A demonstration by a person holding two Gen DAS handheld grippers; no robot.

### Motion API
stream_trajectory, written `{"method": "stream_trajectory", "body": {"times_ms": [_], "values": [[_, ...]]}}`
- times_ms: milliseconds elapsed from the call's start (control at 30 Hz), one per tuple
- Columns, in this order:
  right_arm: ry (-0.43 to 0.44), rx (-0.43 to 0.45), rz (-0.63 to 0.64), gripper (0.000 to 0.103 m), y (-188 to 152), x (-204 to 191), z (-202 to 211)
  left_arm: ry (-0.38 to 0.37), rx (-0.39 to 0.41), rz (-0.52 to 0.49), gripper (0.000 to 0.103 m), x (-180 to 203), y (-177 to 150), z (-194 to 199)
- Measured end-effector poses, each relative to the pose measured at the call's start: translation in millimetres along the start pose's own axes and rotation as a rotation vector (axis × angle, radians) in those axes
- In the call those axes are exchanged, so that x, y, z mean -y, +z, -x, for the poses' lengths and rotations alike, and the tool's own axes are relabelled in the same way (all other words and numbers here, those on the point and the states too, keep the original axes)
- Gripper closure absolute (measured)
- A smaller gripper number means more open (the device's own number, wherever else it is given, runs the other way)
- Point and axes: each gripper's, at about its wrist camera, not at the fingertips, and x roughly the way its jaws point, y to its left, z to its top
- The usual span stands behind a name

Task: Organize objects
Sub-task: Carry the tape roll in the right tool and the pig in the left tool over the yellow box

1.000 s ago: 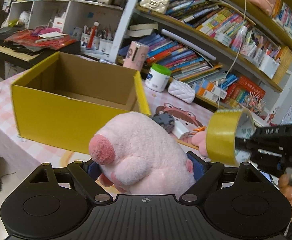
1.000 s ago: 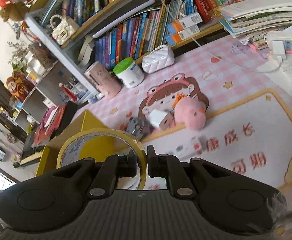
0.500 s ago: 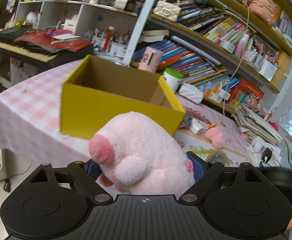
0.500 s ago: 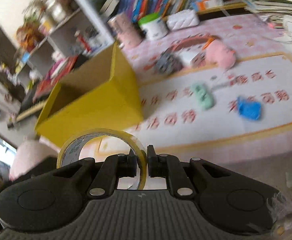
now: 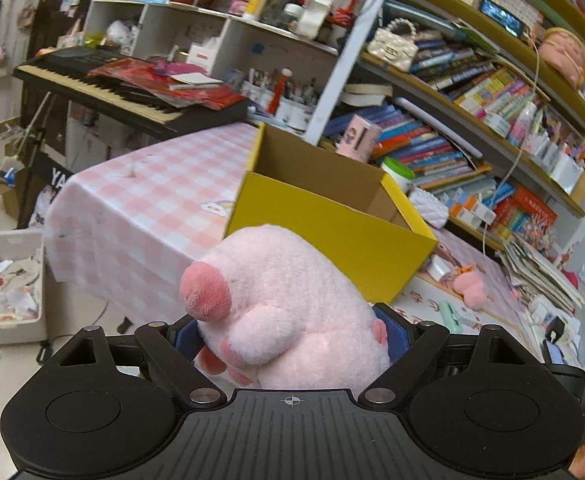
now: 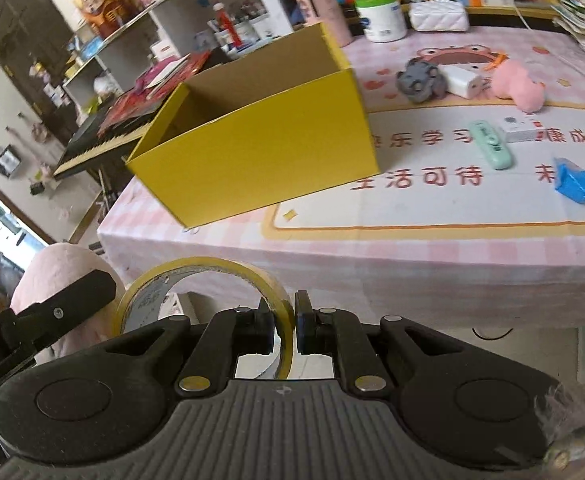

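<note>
Left hand-held gripper (image 5: 290, 330) clamped on pink plush toy (image 5: 284, 304); right hand-held gripper (image 6: 283, 326) pinching yellow tape roll (image 6: 208, 300). Yellow box (image 6: 260, 148) on counter (image 6: 412, 240), seemingly empty.

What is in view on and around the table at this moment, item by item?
Cardboard box: one, yellow outside, open top, on the table's near-left part.
Plush toy: one, large, pink, held between the left gripper's pads.
Tape roll: one, yellow, wall pinched by the right gripper.
Small plush: one, pink, on the mat behind the box.
Grey toy: one, beside a white charger.
Green case: one, mint, on the mat.
Blue object: one, right of the case.
Tub: one, white, green lid, by the shelf.
Keyboard: one, black, left of the table.
Left gripper: black, closed on the plush toy.
Right gripper: black, closed on the tape roll.
</note>
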Motion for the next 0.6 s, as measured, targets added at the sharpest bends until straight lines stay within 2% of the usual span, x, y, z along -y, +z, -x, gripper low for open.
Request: {"method": "stream_trajectory", "body": {"times_ms": [400,600], "values": [[0.024,-0.008,0.058,0.094,-1.0,-33.9,-9.0,0.039,0.036,0.045,0.016,-27.8,4.3,17.2],[0.001,0.01,0.085,0.094,3.8,-39.1,-12.3,0.042,0.054,0.059,0.016,-27.6,9.8,15.8]]}}
